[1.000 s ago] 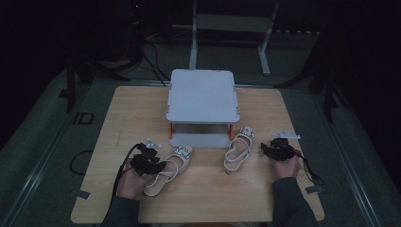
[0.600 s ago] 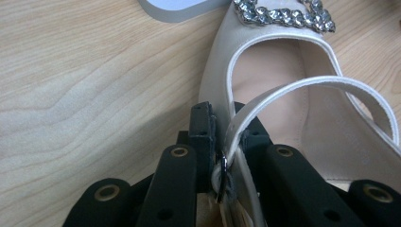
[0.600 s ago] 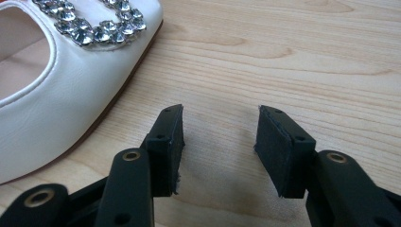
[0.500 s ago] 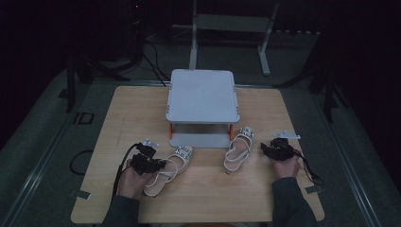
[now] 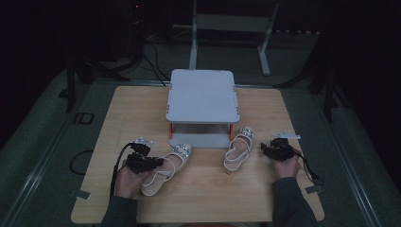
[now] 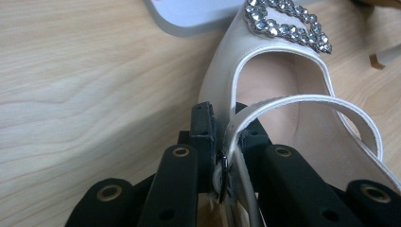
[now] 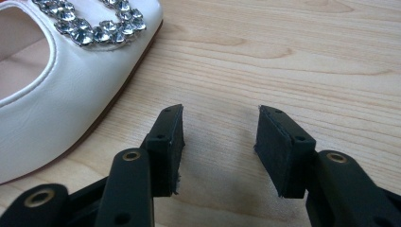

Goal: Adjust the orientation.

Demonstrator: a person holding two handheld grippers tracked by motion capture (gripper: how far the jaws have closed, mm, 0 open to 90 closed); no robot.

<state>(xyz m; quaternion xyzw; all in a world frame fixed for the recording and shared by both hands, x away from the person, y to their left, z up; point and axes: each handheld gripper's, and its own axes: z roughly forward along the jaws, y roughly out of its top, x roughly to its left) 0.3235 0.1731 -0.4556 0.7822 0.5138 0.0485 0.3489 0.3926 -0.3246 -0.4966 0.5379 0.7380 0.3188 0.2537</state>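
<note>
With its jaws just closed, left gripper [image 6: 222,142] pinches the white strap [image 6: 302,101] of the left sandal [image 5: 163,169], strap edge clamped between the pads near the shoe's heel end. That sandal lies flat on the wooden table [image 5: 137,109], near-left, rhinestone toe [image 6: 283,21] pointing far toward the base of the grey two-tier stand [image 5: 202,94]; in the left gripper view the toe sits just beside the stand's lower shelf edge. Left hand [image 5: 126,182] sits at the near edge behind the gripper.

Right gripper [image 7: 220,142] rests on the table at near-right, jaws apart, nothing but bare wood between the pads. Right sandal [image 5: 238,149] lies just left of it, not touched; its jewelled toe also points far, close to the stand's right orange leg [image 5: 231,130]. Right hand [image 5: 285,165] is behind the gripper. The two sandals lie well apart, either side of the stand's front.
</note>
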